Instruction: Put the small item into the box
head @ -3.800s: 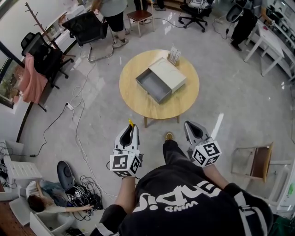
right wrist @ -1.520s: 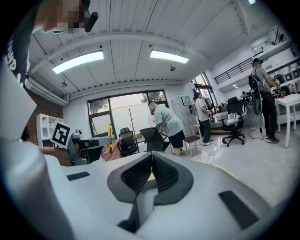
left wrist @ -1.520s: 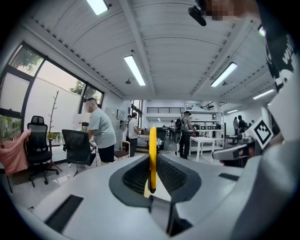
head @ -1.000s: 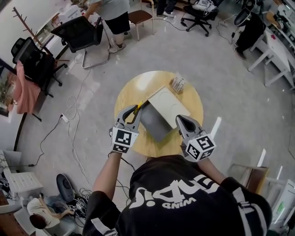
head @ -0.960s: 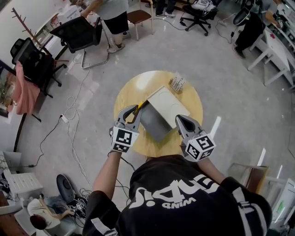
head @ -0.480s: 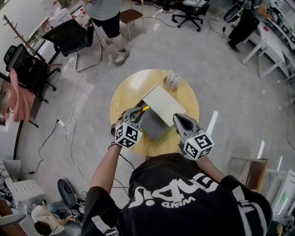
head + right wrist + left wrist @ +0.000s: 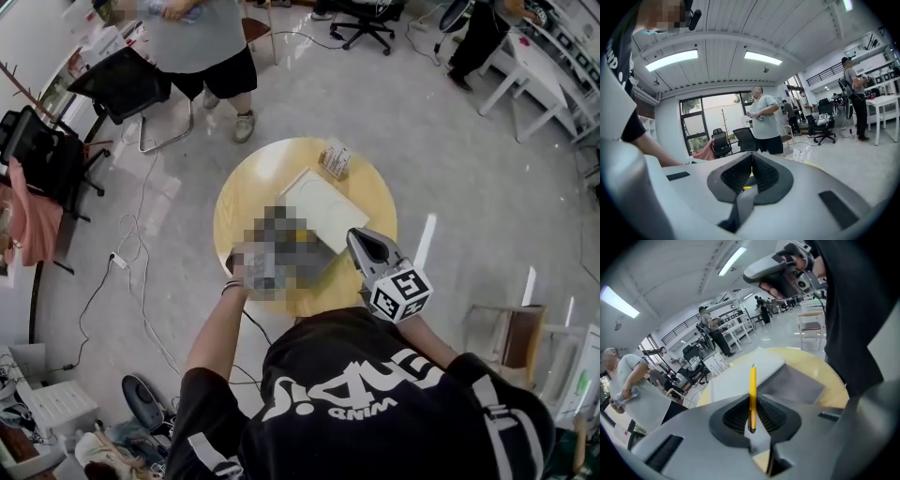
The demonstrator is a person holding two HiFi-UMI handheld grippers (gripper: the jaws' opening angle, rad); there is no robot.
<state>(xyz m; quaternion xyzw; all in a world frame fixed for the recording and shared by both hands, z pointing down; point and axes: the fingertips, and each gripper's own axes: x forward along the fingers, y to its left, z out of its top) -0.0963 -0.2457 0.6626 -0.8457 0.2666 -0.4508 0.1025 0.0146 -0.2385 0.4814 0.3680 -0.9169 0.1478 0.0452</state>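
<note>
A white box (image 7: 323, 200) lies on the round wooden table (image 7: 248, 183), its grey drawer (image 7: 793, 383) pulled out toward me. My left gripper (image 7: 752, 399) is shut on a thin yellow pen-like item (image 7: 753, 385), which stands up between the jaws and points at the box lid (image 7: 740, 373) and the drawer. In the head view a mosaic patch covers that gripper over the drawer's left part. My right gripper (image 7: 355, 234) hovers at the drawer's right edge. Its jaws (image 7: 751, 158) are shut with nothing held.
A small rack of cards (image 7: 333, 157) stands at the table's far edge. A person in a grey shirt (image 7: 197, 42) stands just beyond the table beside a black chair (image 7: 122, 84). Cables (image 7: 141, 216) trail over the floor at the left.
My left gripper has carried the yellow item forward from the table's near-left edge to over the drawer. The right gripper barely moved. The person in grey has stepped closer to the table.
</note>
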